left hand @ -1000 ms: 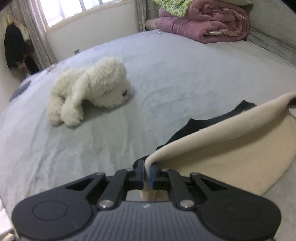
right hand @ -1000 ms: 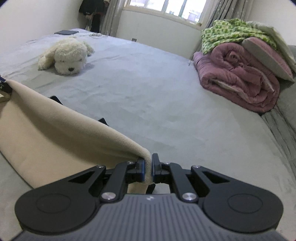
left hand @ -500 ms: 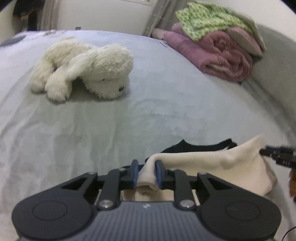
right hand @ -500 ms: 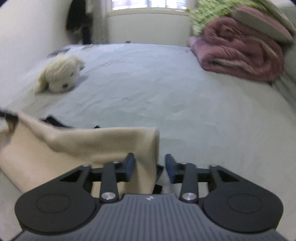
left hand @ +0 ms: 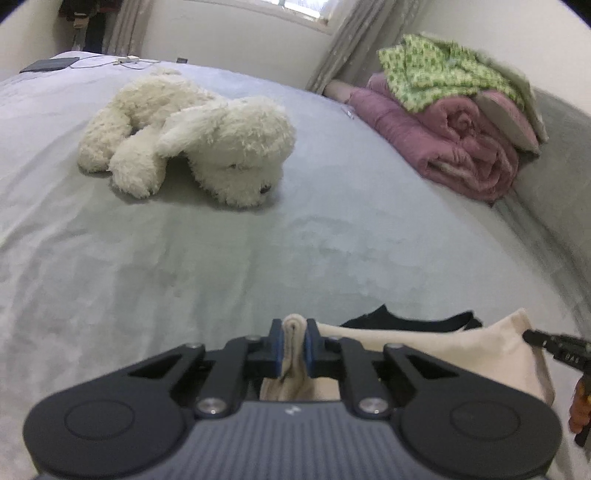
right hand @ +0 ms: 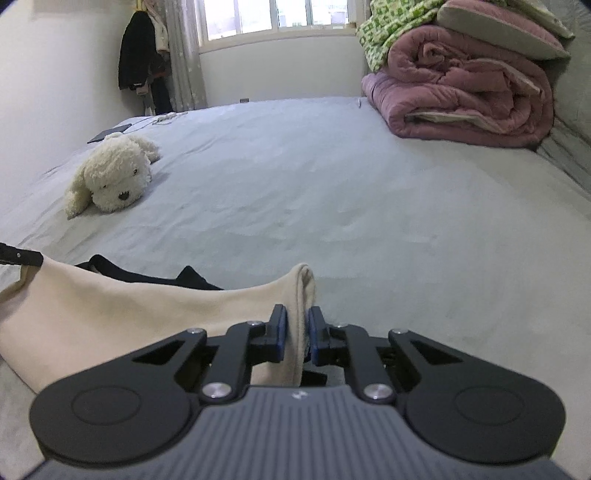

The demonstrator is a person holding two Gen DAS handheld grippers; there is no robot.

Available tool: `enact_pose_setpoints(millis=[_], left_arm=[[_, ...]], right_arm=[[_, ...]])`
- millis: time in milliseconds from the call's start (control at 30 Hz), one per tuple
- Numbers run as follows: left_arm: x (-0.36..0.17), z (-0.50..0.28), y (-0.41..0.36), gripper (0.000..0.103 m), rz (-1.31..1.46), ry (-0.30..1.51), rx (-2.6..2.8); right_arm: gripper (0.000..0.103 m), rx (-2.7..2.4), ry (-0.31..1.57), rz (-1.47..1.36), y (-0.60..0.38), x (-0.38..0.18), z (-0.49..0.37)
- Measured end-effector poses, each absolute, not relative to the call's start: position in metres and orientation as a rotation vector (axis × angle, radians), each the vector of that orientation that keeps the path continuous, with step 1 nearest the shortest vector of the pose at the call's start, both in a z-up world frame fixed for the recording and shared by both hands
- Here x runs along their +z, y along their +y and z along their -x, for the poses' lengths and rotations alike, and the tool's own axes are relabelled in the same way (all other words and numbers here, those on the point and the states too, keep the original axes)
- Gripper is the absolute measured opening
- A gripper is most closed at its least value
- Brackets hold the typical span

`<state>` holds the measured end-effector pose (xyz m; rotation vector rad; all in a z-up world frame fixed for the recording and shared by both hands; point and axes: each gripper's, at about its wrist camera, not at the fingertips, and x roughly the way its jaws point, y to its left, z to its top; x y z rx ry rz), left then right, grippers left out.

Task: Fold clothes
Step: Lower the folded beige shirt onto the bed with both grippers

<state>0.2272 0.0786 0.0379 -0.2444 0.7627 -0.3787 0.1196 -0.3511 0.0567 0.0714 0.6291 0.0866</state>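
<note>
Cream cloth point(left hand: 436, 350) is lying low on the grey bed point(left hand: 258, 266), stretched between the two grippers, with a black garment point(left hand: 406, 320) peeking out just beyond its far edge. In the left wrist view, the left gripper point(left hand: 294, 349) is closing its jaws on a bunched corner of the cloth, the blue pads pressing the folded fabric from both sides. Off to that gripper's right, the tip of the other gripper is touching the cloth's opposite corner. In the right wrist view, the right gripper point(right hand: 296, 334) is likewise closing on its own corner of the cream cloth point(right hand: 110, 314), a thick fold standing up between the pads. A white plush dog point(left hand: 192, 136) is resting well ahead of the left gripper, and a rolled pink quilt point(right hand: 469, 99) topped with a green patterned blanket point(right hand: 391, 26) is sitting far ahead and to the right of the right gripper.
</note>
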Motion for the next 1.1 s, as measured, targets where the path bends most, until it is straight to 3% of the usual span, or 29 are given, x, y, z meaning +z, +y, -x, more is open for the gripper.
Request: enact_pose_setpoints(millis=[300, 567, 667, 700, 767, 800, 1033, 1100], left_arm=[[0.029, -0.218, 0.091, 0.011, 0.336, 0.641, -0.383], [0.015, -0.223, 0.090, 0.012, 0.373, 0.627, -0.373], [0.013, -0.222, 0.093, 0.020, 0.392, 0.649, -0.367], [0.013, -0.221, 0.097, 0.031, 0.412, 0.653, -0.368], [0.015, -0.218, 0.107, 0.047, 0.466, 0.662, -0.360], [0.016, -0.217, 0.112, 0.050, 0.495, 0.667, -0.354], [0.034, -0.209, 0.092, 0.054, 0.345, 0.683, -0.352], [0.033, -0.210, 0.085, 0.049, 0.319, 0.689, -0.345]], right_arm=[[0.009, 0.049, 0.497, -0.082, -0.351, 0.061, -0.102], [0.005, -0.022, 0.531, -0.074, -0.351, 0.044, -0.107], [0.009, 0.022, 0.550, -0.111, -0.356, 0.043, -0.108], [0.009, 0.039, 0.553, -0.135, -0.360, 0.044, -0.108], [0.022, 0.060, 0.562, -0.203, -0.369, 0.048, -0.110], [0.024, 0.059, 0.567, -0.230, -0.373, 0.048, -0.111], [0.027, 0.083, 0.577, -0.283, -0.372, 0.044, -0.115], [0.028, 0.098, 0.576, -0.319, -0.374, 0.045, -0.120]])
